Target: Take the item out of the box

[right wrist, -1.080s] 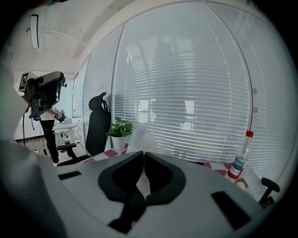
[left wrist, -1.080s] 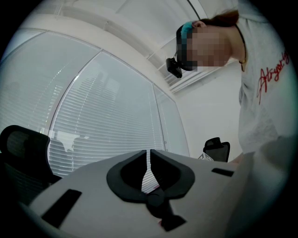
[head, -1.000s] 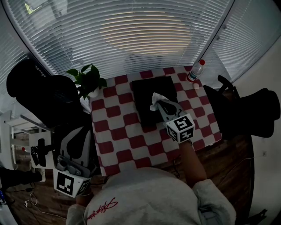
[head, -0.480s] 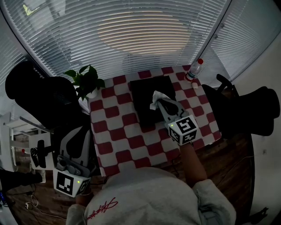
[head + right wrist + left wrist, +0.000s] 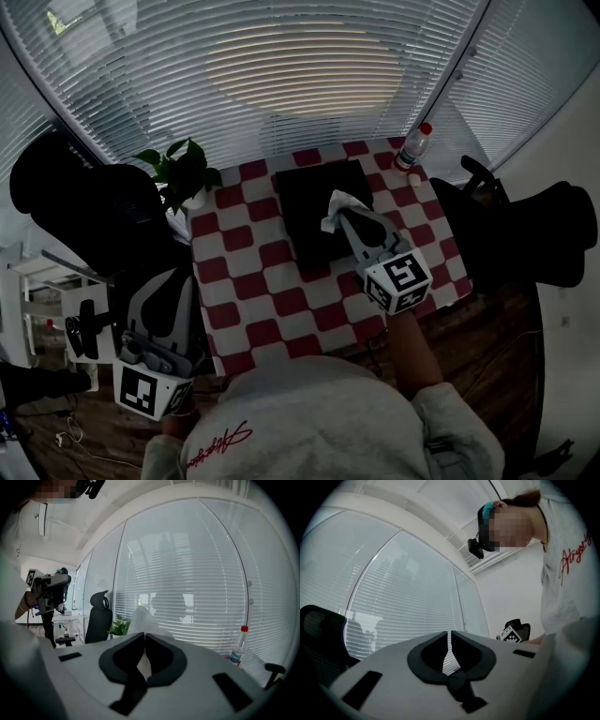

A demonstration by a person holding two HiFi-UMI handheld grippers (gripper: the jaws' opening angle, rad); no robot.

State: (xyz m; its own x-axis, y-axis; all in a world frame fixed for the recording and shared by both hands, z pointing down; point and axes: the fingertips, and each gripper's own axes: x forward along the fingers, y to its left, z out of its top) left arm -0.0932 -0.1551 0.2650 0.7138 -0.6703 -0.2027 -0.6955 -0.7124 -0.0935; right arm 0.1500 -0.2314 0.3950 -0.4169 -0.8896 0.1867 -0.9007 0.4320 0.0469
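Crumpled white tissue sheet (image 5: 332,205) is sticking up, pinched btwn right gripper's (image 5: 341,218) jaws, hanging over right edge of flat black rectangular box (image 5: 302,214).

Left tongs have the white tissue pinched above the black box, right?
Wrong side: the right tongs have the white tissue pinched above the black box. The head view shows it; the left tongs are shut and empty.
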